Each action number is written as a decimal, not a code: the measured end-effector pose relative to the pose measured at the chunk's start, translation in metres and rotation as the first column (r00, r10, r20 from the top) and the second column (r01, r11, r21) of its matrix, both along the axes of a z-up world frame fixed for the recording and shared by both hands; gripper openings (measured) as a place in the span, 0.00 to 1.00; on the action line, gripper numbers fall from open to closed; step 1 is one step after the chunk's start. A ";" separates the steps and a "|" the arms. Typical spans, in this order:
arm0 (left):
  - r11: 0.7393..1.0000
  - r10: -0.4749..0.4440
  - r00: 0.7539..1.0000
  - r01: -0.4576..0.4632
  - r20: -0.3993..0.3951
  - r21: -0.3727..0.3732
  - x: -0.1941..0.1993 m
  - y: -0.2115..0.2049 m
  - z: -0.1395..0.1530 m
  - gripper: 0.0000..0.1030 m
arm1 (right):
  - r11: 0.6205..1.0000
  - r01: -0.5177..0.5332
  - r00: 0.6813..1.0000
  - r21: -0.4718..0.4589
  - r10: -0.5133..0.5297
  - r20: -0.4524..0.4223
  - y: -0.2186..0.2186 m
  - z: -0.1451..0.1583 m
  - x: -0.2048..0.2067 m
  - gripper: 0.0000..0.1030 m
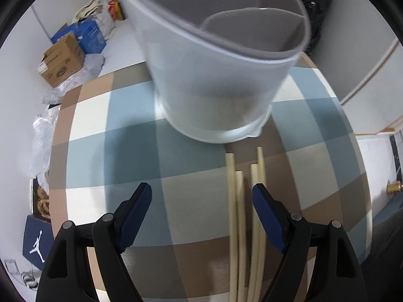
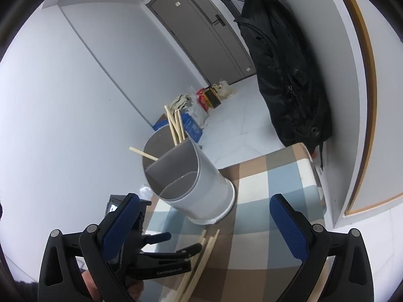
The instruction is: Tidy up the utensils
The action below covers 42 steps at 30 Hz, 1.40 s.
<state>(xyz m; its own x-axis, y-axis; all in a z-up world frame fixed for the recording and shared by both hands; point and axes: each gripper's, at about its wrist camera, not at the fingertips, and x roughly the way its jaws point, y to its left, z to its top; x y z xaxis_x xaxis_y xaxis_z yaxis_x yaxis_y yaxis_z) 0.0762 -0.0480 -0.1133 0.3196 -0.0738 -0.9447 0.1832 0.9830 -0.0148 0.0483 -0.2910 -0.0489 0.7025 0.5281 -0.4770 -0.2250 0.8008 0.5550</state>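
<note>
- Chopsticks (image 1: 238, 216): 4 loose on checked tabletop (image 1: 131, 136), just before holder (image 1: 214, 88); more inside it.
- L gripper (image 1: 201, 201) & R gripper (image 2: 205, 216): fingers spread, empty.

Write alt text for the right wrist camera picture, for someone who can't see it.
A grey divided utensil holder stands on a checked tablecloth, with several chopsticks in its far compartment. More chopsticks lie on the cloth in front, beside the left gripper. The right gripper, jaws open, frames the foreground.
</note>
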 end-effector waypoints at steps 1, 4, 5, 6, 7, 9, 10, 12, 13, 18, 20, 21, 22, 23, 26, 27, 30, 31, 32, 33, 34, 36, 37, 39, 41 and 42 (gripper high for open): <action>1.000 0.016 1.000 -0.016 -0.004 0.000 0.001 0.003 -0.002 0.76 | 1.000 -0.001 1.000 -0.001 0.001 0.002 0.001 0.000 0.000 1.00; 0.999 0.031 0.999 -0.031 -0.012 0.004 0.003 0.005 -0.005 0.76 | 1.000 -0.003 1.000 -0.008 0.003 0.008 0.001 0.002 -0.001 1.00; 1.000 0.022 1.000 -0.022 -0.012 0.021 0.003 0.003 -0.006 0.76 | 1.000 -0.003 1.000 -0.009 0.003 0.009 0.001 0.002 -0.001 1.00; 0.999 0.013 1.000 -0.013 -0.013 0.041 0.003 0.000 -0.008 0.76 | 1.000 -0.002 1.000 -0.008 0.002 0.008 0.001 0.002 -0.001 1.00; 0.999 0.007 1.000 -0.006 -0.012 0.047 0.004 0.000 -0.009 0.76 | 1.000 -0.001 1.000 -0.006 0.001 0.006 0.001 0.002 -0.001 1.00; 0.999 0.006 1.000 -0.006 -0.013 0.040 0.005 0.000 -0.010 0.76 | 1.000 0.000 1.000 -0.003 0.000 0.003 0.001 0.001 0.000 1.00; 0.999 0.011 1.000 -0.011 -0.014 0.038 0.006 0.001 -0.010 0.76 | 1.000 -0.001 1.000 -0.003 0.001 0.002 0.001 0.002 0.000 1.00; 0.999 0.022 1.000 -0.021 -0.020 0.034 0.007 0.000 -0.008 0.76 | 1.000 -0.004 1.000 -0.004 0.004 0.003 0.001 0.002 0.000 1.00; 0.999 0.026 0.999 -0.025 -0.023 0.035 0.008 0.000 -0.008 0.76 | 1.000 -0.005 1.000 -0.005 0.005 0.004 0.001 0.002 0.000 1.00; 0.998 0.035 0.999 -0.034 -0.019 0.059 0.007 -0.005 -0.005 0.76 | 1.000 -0.005 1.000 -0.009 0.005 0.007 0.002 0.002 -0.001 1.00; 0.998 0.044 0.999 -0.043 -0.019 0.055 0.007 -0.002 -0.006 0.76 | 1.000 -0.004 1.000 -0.008 0.004 0.005 0.001 0.002 0.000 1.00; 0.998 0.042 0.999 -0.041 -0.016 0.056 0.006 -0.003 -0.006 0.76 | 1.000 -0.003 1.000 -0.007 0.003 0.003 0.001 0.001 0.000 1.00; 0.998 0.040 0.999 -0.039 -0.014 0.056 0.005 -0.002 -0.006 0.76 | 1.000 -0.003 1.000 -0.007 0.003 0.001 0.001 0.001 0.000 1.00; 0.998 0.038 0.999 -0.037 -0.014 0.056 0.005 -0.002 -0.007 0.76 | 1.000 -0.003 1.000 -0.006 0.003 0.000 0.001 0.001 0.001 1.00; 0.998 0.039 0.999 -0.038 -0.017 0.059 0.005 -0.004 -0.006 0.76 | 1.000 -0.008 1.000 -0.002 0.008 -0.002 0.001 0.001 0.001 1.00; 0.997 0.041 0.999 -0.039 -0.019 0.062 0.006 -0.005 -0.006 0.76 | 1.000 -0.009 1.000 -0.003 0.009 -0.003 0.001 0.001 0.001 1.00; 0.998 0.032 0.999 -0.031 -0.034 0.048 0.007 -0.009 -0.007 0.76 | 1.000 -0.013 1.000 -0.010 0.013 0.002 0.003 0.001 0.001 1.00; 0.999 0.029 0.999 -0.027 -0.036 0.041 0.007 -0.011 -0.007 0.76 | 1.000 -0.013 1.000 -0.012 0.013 0.003 0.003 0.001 0.000 1.00; 0.999 0.017 0.999 -0.015 -0.052 0.040 0.007 -0.014 -0.009 0.76 | 1.000 -0.012 1.000 -0.013 0.012 0.004 0.003 0.001 0.000 1.00; 0.999 0.010 0.998 -0.007 -0.060 0.047 0.006 -0.016 -0.012 0.74 | 1.000 -0.009 1.000 -0.013 0.009 0.003 0.004 0.001 0.000 1.00; 0.999 0.013 0.999 -0.011 -0.045 0.044 0.005 -0.016 -0.010 0.70 | 1.000 -0.007 1.000 -0.013 0.007 0.003 0.003 0.001 0.000 1.00; 1.000 0.009 0.999 -0.009 -0.051 0.001 0.004 -0.014 -0.008 0.57 | 1.000 -0.001 1.000 -0.012 0.001 0.000 0.002 0.001 0.000 1.00; 1.000 0.012 0.999 -0.013 -0.050 -0.019 0.003 -0.013 -0.007 0.47 | 1.000 0.002 1.000 -0.010 -0.002 -0.001 0.001 0.000 0.000 1.00; 1.000 0.015 0.999 -0.016 -0.034 -0.027 0.002 -0.011 -0.003 0.29 | 1.000 0.003 1.000 -0.009 -0.003 -0.004 0.000 0.000 -0.001 1.00; 0.999 0.022 0.999 -0.023 -0.029 -0.046 0.001 -0.008 -0.001 0.17 | 1.000 0.001 1.000 -0.012 -0.001 -0.003 0.001 0.001 -0.001 1.00; 0.998 0.022 0.999 -0.024 -0.031 -0.060 0.001 -0.006 0.000 0.12 | 1.000 0.001 1.000 -0.014 -0.001 -0.002 0.001 0.001 -0.001 1.00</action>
